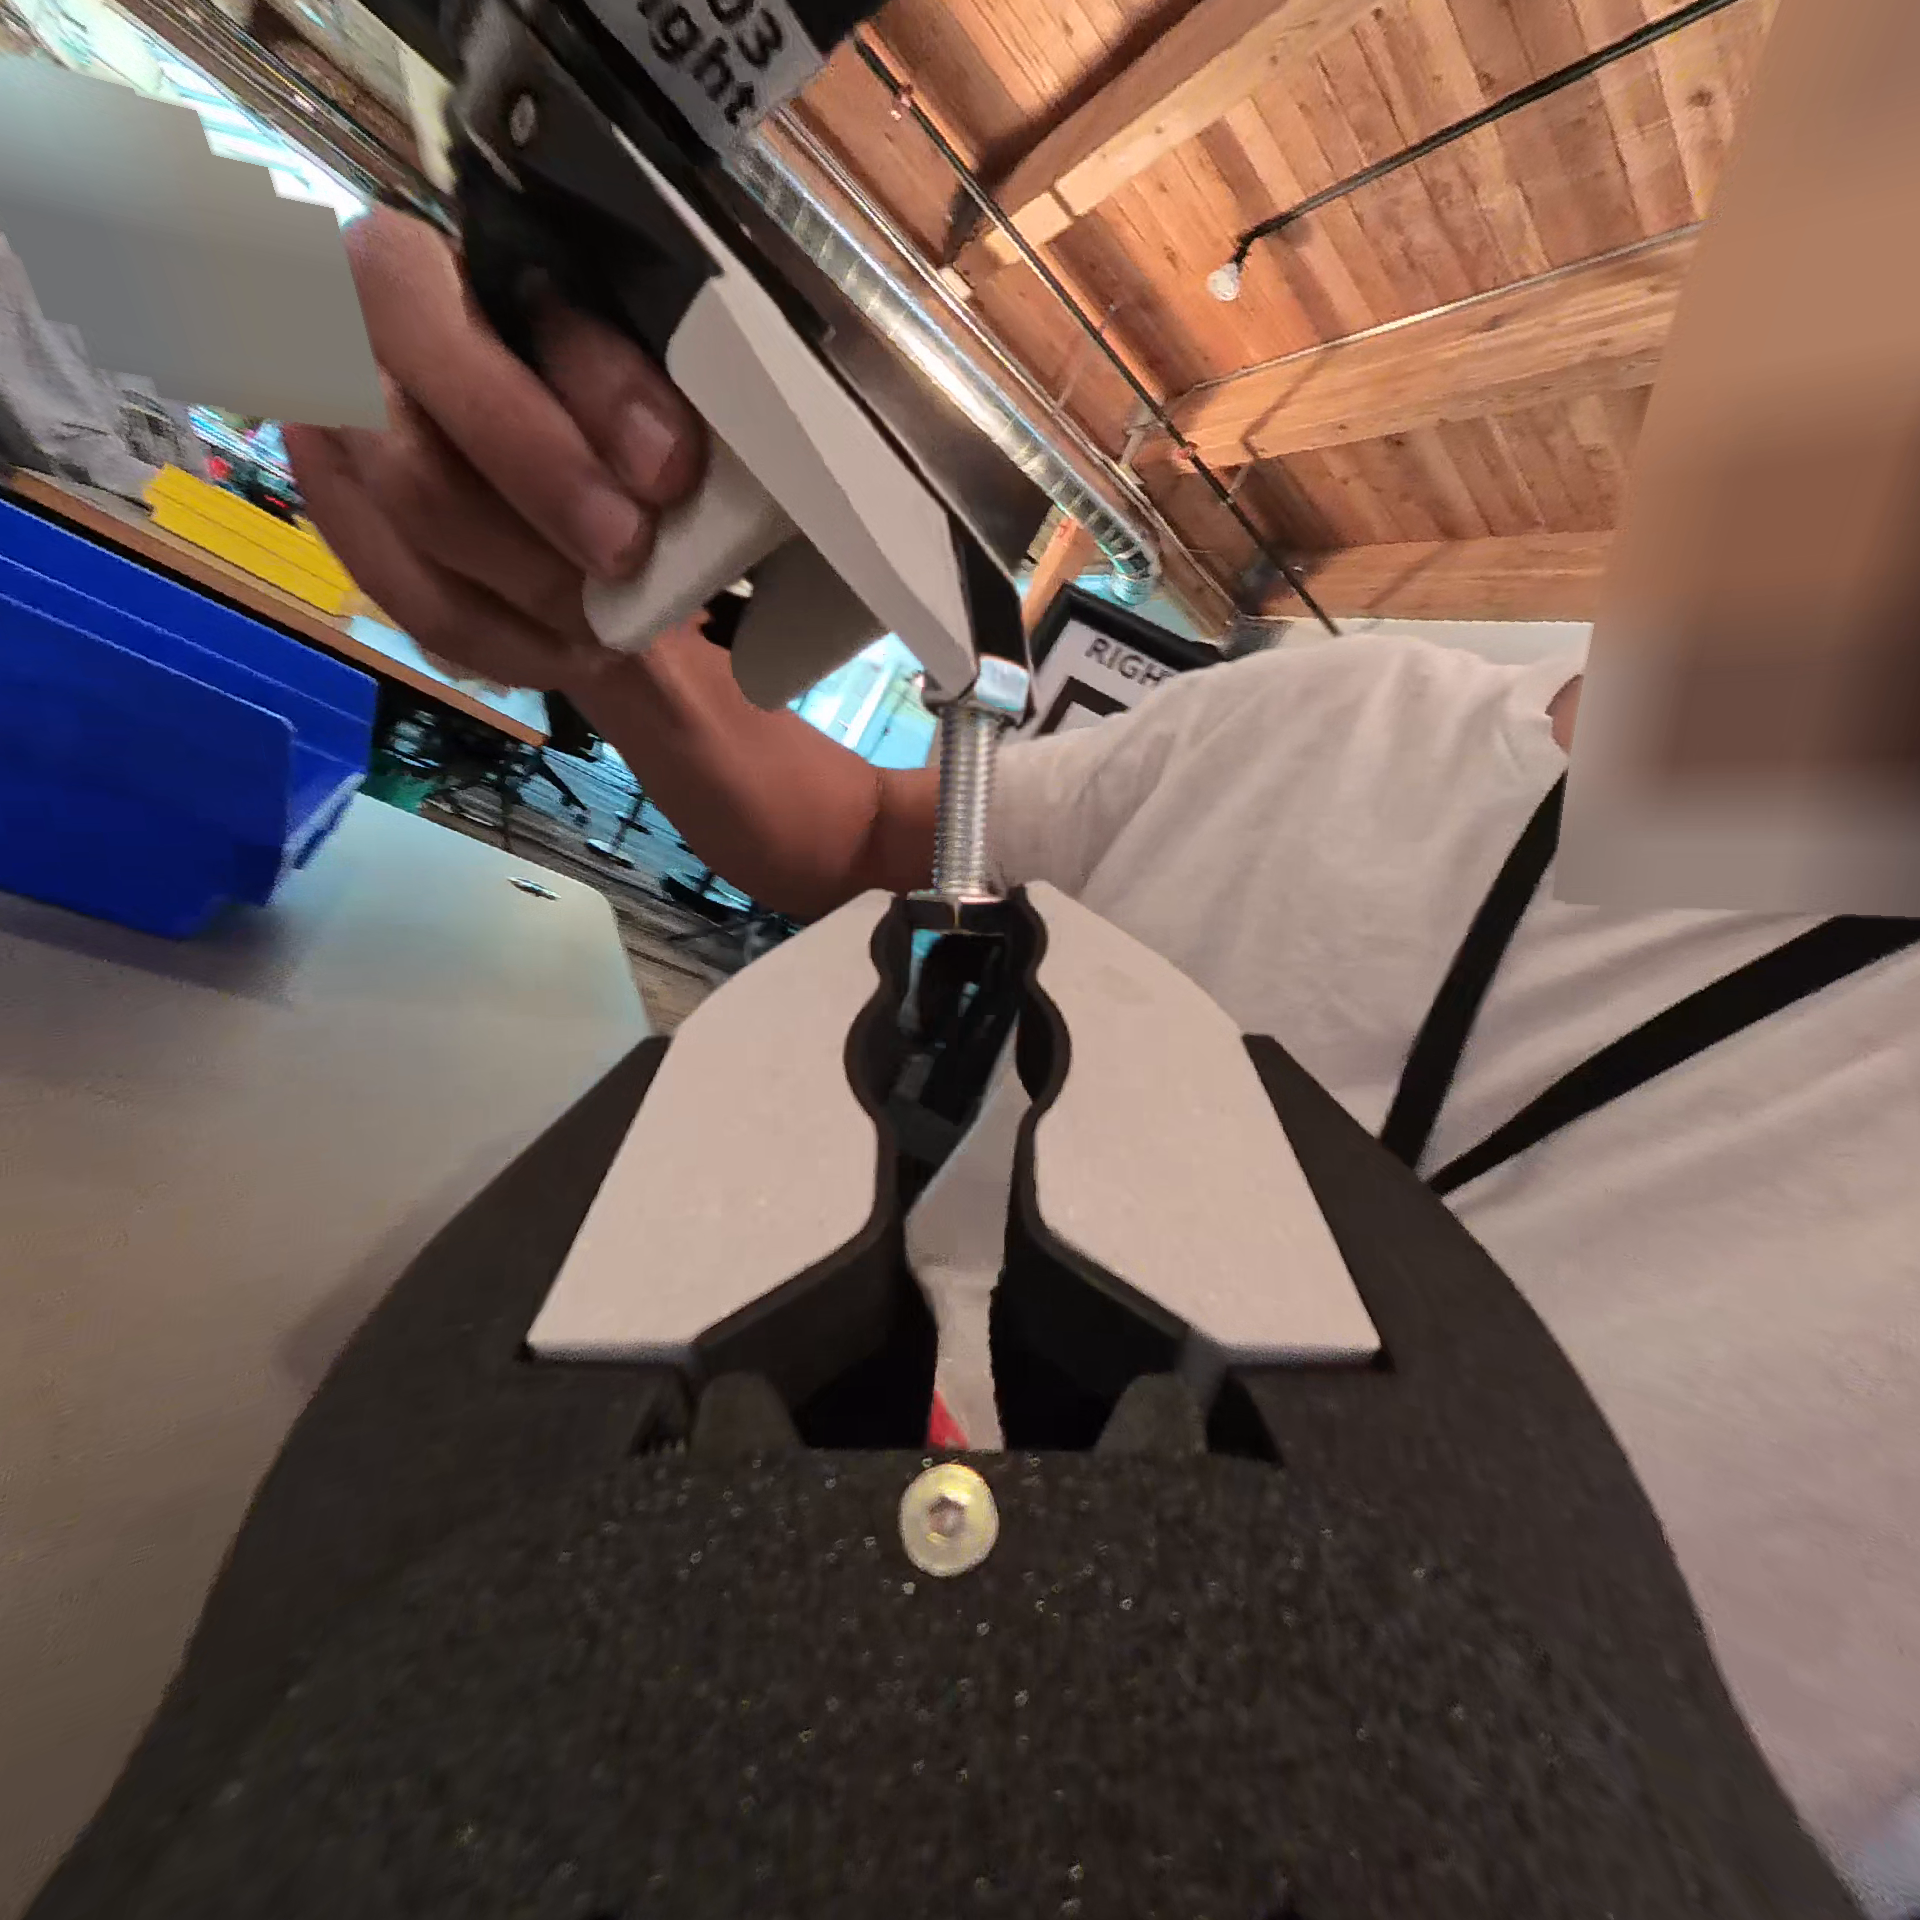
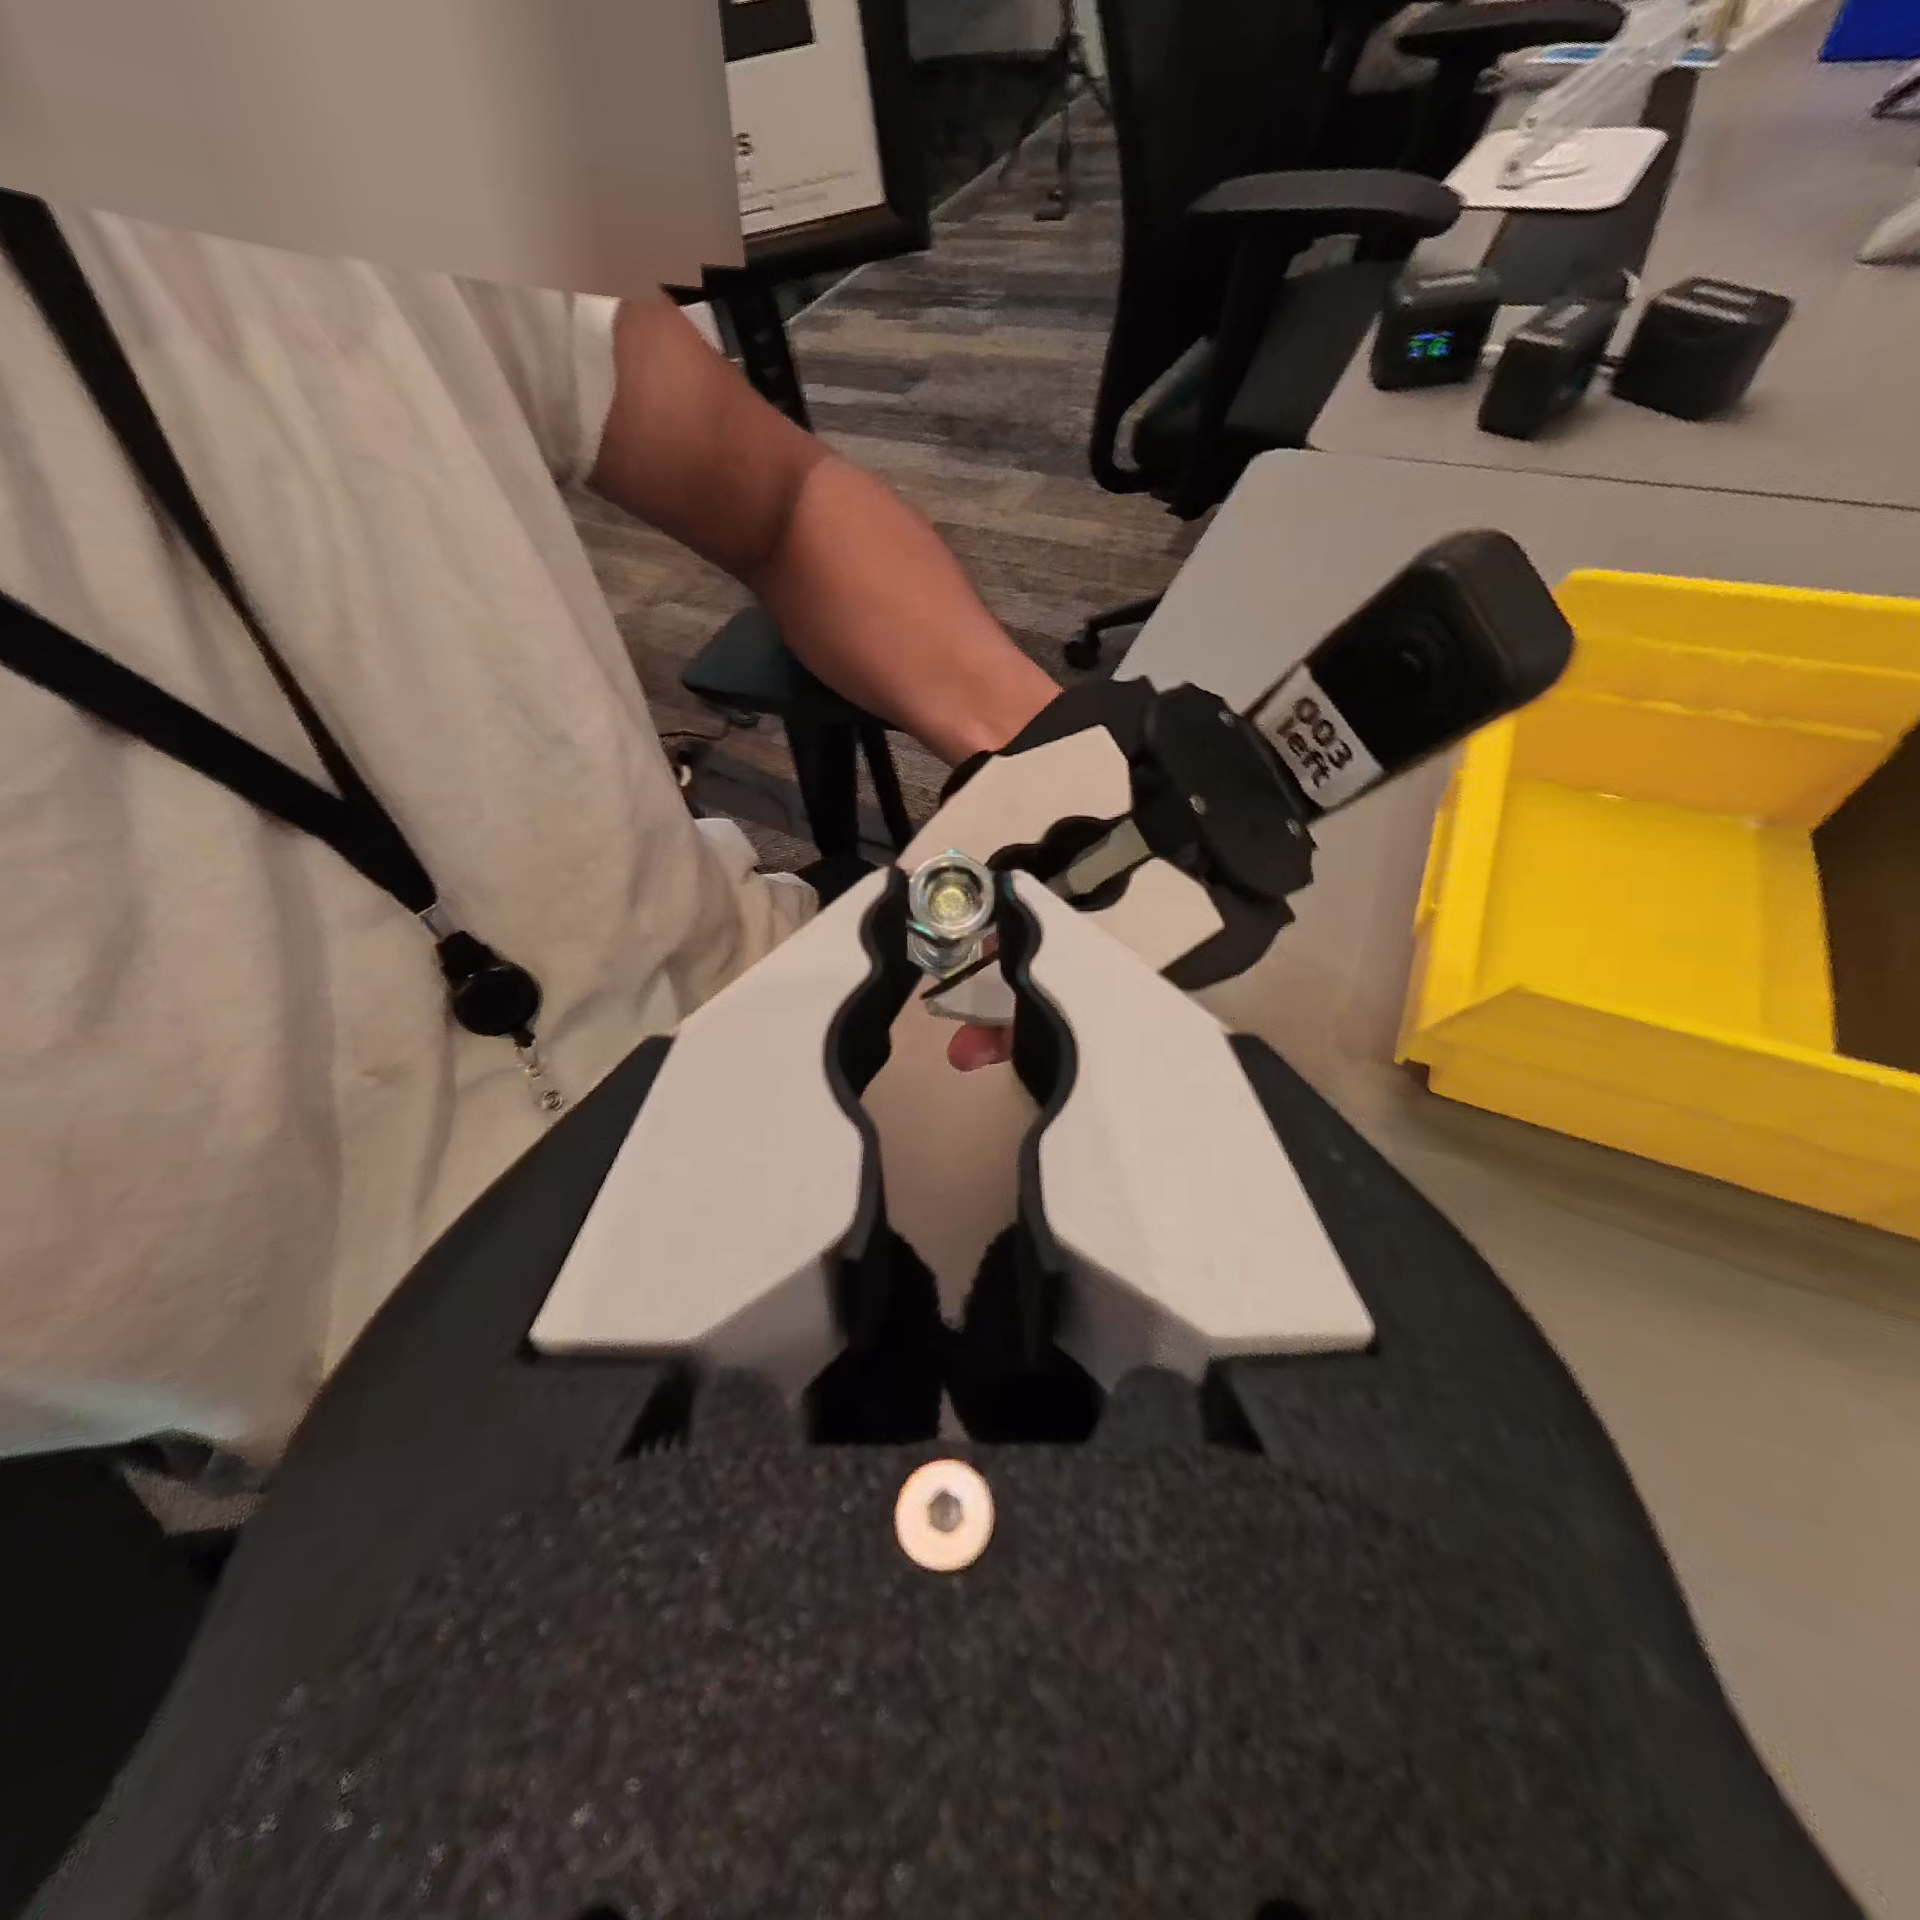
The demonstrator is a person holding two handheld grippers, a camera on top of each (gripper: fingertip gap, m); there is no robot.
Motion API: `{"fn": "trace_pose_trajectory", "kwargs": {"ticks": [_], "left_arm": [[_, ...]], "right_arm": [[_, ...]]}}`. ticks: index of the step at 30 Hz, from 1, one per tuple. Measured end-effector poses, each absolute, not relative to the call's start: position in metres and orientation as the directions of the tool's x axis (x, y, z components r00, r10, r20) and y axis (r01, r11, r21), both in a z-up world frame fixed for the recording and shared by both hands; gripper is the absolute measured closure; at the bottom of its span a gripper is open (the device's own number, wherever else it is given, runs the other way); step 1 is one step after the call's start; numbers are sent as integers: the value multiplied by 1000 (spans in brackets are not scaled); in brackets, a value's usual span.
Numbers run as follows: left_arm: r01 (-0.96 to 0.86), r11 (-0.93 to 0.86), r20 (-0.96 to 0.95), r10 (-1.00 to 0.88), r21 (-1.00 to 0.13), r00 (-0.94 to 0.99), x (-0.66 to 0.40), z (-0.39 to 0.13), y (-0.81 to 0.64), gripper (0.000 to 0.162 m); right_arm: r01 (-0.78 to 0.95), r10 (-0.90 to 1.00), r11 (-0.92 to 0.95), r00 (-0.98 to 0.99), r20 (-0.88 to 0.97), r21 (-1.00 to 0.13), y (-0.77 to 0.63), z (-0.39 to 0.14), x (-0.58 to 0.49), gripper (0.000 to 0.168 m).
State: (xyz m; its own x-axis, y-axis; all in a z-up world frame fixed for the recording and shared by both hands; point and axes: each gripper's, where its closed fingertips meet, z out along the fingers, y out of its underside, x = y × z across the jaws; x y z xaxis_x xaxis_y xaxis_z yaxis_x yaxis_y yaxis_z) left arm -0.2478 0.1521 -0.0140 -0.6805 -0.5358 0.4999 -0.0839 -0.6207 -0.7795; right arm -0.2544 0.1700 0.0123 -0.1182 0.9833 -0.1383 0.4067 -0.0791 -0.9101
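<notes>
The bolt (image 1: 966,800), a bright threaded steel one, is held in the air between the two tools, in front of a person in a white shirt (image 1: 1351,831). The left tool (image 1: 958,902) has its grey fingers pressed in on a hex nut (image 1: 954,914) threaded on the lower end of the bolt's shank, the nut sitting in the notch at the fingertips. The right tool (image 1: 977,681) comes down from the upper left in the left wrist view and pinches the bolt's hex head (image 1: 1000,684) between its tips; a hand (image 1: 499,499) grips its white handle.

In the right wrist view the right tool (image 2: 951,899) is closed on the bolt head (image 2: 948,896), seen end-on, with the nut (image 2: 940,951) just behind it. Beyond lies the left tool (image 2: 971,977), a black camera (image 2: 1439,649) mounted on its body and a white sticker (image 2: 1320,743) with printed writing below the lens. A like sticker shows on the right tool's body at the top of the left wrist view.

A black lanyard (image 2: 208,727) with a reel clip (image 2: 488,992) crosses the shirt. On the grey tabletop (image 2: 1558,1351) to the right stands a yellow bin (image 2: 1662,883), well apart from the tools. A blue bin (image 1: 135,727) sits on the tabletop in the left wrist view. Farther off are black office chairs (image 2: 1278,260), small black devices (image 2: 1579,348) and a framed sign (image 2: 810,125) bearing print.
</notes>
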Motion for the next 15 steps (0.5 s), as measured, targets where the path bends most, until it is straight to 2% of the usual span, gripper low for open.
{"fn": "trace_pose_trajectory", "kwargs": {"ticks": [6, 10, 15], "left_arm": [[-8, -517, 472, -775, -856, -421, -230, -35, 182, 145], [-18, -376, 374, -914, -926, -155, -220, -56, 206, 144], [-135, -113, 95, -986, -984, 138, -219, -77, 230, 144]], "right_arm": [[407, 976, -210, 140, -166, -889, 199, -7, -238, 151], [365, 912, -346, 347, -219, -864, 221, -27, -226, 151], [91, 699, -618, 518, -493, -781, 239, -46, -219, 151]]}}
